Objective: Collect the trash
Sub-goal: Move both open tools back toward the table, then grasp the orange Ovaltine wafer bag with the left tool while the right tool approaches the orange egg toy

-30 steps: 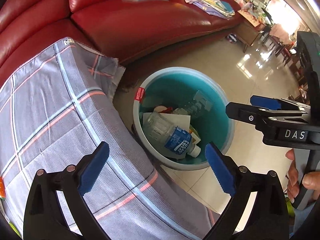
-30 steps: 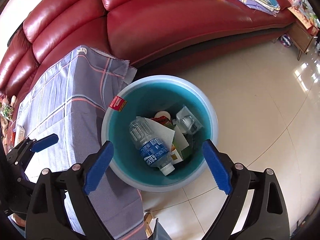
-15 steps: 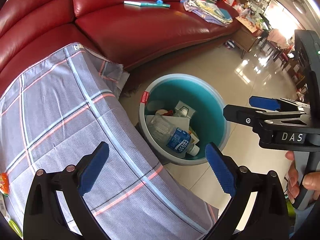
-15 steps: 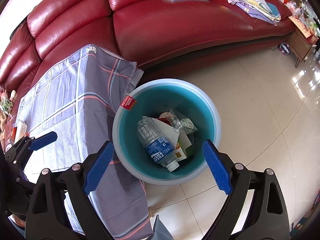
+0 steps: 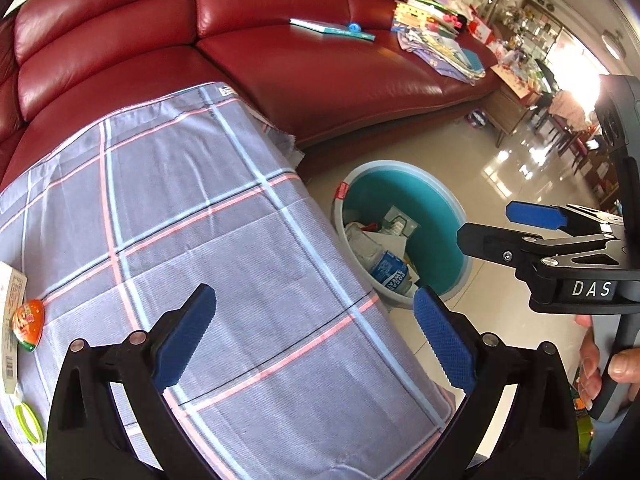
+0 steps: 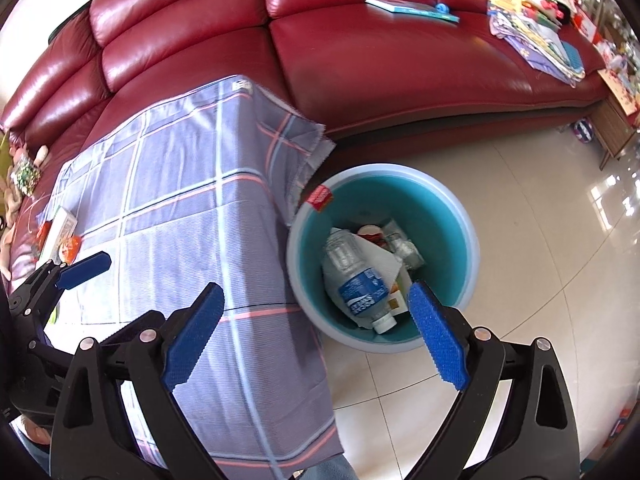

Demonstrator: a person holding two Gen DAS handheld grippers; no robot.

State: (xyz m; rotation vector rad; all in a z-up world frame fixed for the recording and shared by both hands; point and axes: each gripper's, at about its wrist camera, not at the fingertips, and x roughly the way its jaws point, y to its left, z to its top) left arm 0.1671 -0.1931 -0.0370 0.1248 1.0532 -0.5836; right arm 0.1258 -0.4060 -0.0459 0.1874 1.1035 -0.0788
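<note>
Big red leather sofa (image 6: 360, 60) is curving along the back, with a book (image 5: 332, 29) and a heap of papers (image 5: 436, 44) sitting on it. Glossy cream floor tiles (image 6: 540, 280) are catching bright daylight glaring in from the far right.

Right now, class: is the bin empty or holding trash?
Holding trash: the bin has a bottle lying on paper, well below the rim.

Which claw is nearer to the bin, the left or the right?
Right. The right claw hangs open just over the bin rim; the left claw is open farther back, over the cloth.
</note>
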